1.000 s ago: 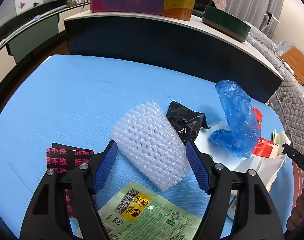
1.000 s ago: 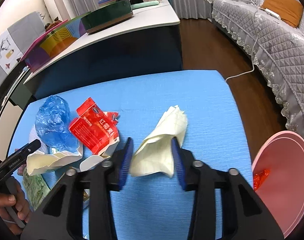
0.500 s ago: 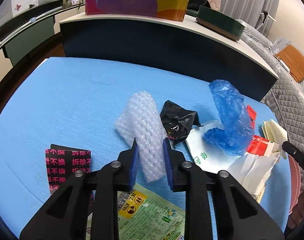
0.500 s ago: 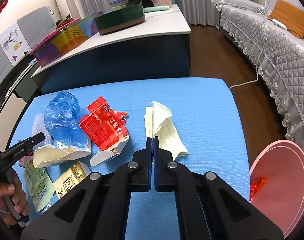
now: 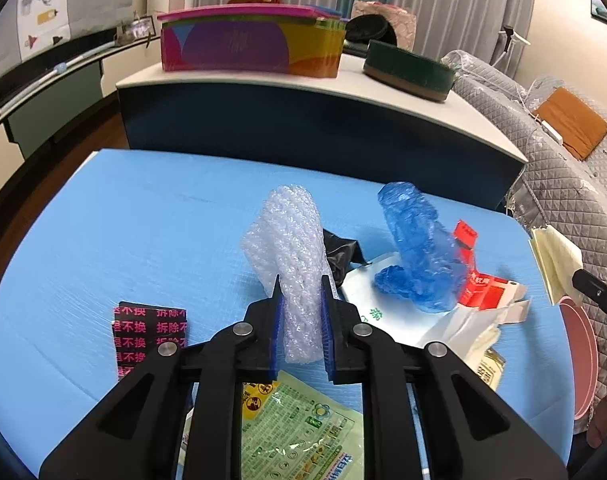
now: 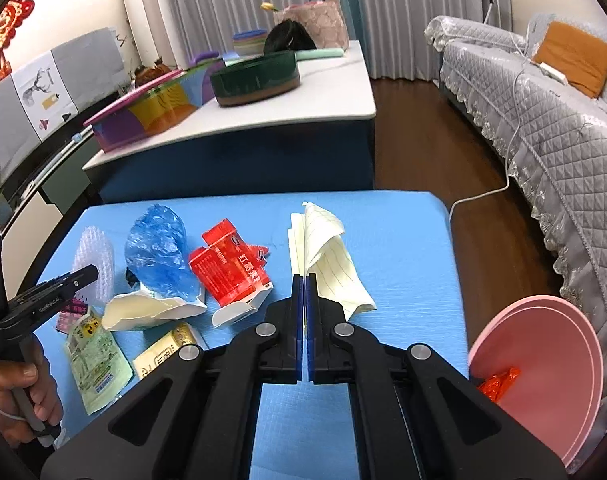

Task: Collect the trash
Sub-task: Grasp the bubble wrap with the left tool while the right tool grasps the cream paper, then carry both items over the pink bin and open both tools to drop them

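My left gripper (image 5: 301, 300) is shut on a clear bubble wrap piece (image 5: 291, 248) and holds it lifted above the blue table (image 5: 143, 216). My right gripper (image 6: 304, 284) is shut on folded pale yellow lined paper (image 6: 323, 256), raised off the table; the paper also shows in the left wrist view (image 5: 553, 260). A pink bin (image 6: 543, 360) with an orange wrapper (image 6: 499, 380) inside stands at the table's right edge. Other trash lies on the table: a blue plastic bag (image 5: 417, 248), a red carton (image 6: 229, 268), a black crumpled bag (image 5: 341, 254).
A green printed pouch (image 5: 295, 428), a black label with pink characters (image 5: 147, 328), a white paper bag (image 6: 151, 310) and a yellow packet (image 6: 167, 354) lie near the front. A counter with boxes (image 5: 247, 44) stands behind the table; a grey sofa (image 6: 543, 120) is at right.
Both grippers closed, the left on the bubble wrap, the right on the yellow paper. Both pieces have been lifted from the table.
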The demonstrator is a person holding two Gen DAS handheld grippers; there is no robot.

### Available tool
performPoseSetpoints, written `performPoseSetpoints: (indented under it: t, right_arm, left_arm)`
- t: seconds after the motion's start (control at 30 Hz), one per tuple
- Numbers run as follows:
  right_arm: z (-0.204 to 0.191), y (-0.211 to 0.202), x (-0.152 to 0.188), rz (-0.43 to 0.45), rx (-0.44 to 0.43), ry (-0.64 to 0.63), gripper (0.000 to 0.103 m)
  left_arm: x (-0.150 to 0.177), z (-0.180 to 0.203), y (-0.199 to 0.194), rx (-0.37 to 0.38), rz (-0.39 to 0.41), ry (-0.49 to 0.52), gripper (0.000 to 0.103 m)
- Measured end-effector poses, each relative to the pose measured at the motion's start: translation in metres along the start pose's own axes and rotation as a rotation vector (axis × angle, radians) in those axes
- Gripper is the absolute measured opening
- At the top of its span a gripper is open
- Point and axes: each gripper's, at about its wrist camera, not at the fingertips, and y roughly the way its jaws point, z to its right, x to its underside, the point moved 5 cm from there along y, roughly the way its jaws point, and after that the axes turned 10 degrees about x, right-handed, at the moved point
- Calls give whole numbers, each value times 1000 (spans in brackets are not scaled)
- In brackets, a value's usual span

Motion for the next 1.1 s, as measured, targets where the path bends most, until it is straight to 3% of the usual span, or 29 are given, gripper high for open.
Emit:
performPoseSetpoints:
  t: [0.57,1.1]
  right_arm:
    - [41,-75,3,110,24,61,2]
    - [115,-115,11,154,137,149,2]
  left_arm:
    - [-2,47,-61,47,104,84,16]
    - [-1,146,-96,168,148,210,15]
